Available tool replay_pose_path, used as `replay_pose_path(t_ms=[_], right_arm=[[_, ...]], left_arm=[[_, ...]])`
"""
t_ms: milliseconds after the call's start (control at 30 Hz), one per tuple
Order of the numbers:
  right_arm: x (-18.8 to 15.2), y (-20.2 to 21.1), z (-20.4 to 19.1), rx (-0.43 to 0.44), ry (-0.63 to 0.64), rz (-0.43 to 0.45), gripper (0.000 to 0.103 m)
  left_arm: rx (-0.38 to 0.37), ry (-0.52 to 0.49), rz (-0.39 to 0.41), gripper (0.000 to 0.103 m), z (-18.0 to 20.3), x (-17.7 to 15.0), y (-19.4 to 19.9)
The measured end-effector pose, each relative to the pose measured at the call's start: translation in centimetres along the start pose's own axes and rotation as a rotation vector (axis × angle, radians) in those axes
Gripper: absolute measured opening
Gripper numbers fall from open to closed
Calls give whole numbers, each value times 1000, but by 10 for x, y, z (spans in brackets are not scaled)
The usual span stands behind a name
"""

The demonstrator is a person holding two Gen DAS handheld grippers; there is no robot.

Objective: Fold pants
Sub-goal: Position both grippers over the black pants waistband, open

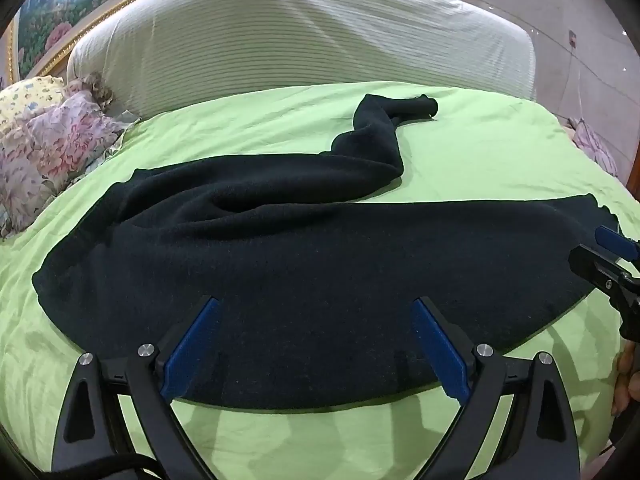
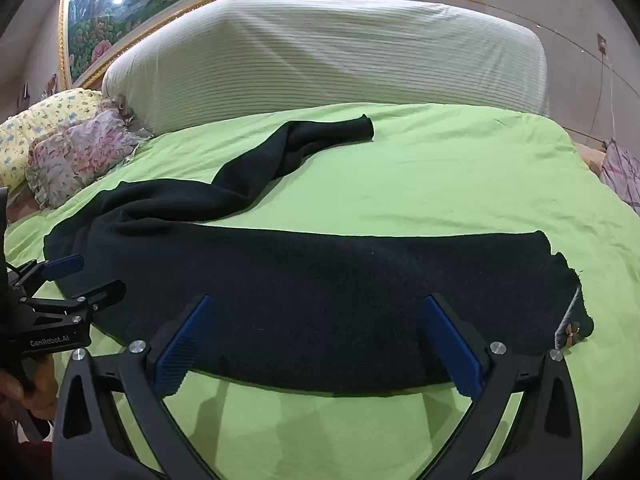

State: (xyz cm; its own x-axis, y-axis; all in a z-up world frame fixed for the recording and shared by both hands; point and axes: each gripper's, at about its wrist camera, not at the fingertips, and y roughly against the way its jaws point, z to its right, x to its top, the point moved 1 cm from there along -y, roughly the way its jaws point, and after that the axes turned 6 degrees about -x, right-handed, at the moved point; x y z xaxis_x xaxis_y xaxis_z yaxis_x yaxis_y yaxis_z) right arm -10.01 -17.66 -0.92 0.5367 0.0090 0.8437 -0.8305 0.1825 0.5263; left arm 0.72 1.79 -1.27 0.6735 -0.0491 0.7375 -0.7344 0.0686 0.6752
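both tongs, left tongs (image 1: 314, 344) and right tongs (image 2: 320, 344), spread wide, gripping nothing, over near edge of black pants (image 1: 280, 264) on green bed (image 1: 480, 152). one leg flat, far leg (image 2: 280, 152) twisted away. no fold made yet.

One pair of black pants (image 1: 304, 264) lies on one green bedsheet (image 1: 480, 148), with two legs showing: one stretched flat, one twisted away. Two grippers are in view, the left gripper (image 1: 316, 340) and the right gripper (image 2: 320, 340), each with two blue-padded fingers spread wide. One white striped headboard cover (image 1: 304, 36) stands behind. Two pillows sit at the left: one floral pillow (image 1: 52, 140) and one yellow patterned pillow (image 1: 28, 96). One gold-framed painting (image 2: 132, 4) hangs above.
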Motion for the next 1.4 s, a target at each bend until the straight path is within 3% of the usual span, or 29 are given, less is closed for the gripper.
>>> replay_pose_path(t_ms=[1400], right_arm=[[0,-1,6,11,-36,18,103]], left_arm=[[-35,-20,21,97,-9,-12,-5]])
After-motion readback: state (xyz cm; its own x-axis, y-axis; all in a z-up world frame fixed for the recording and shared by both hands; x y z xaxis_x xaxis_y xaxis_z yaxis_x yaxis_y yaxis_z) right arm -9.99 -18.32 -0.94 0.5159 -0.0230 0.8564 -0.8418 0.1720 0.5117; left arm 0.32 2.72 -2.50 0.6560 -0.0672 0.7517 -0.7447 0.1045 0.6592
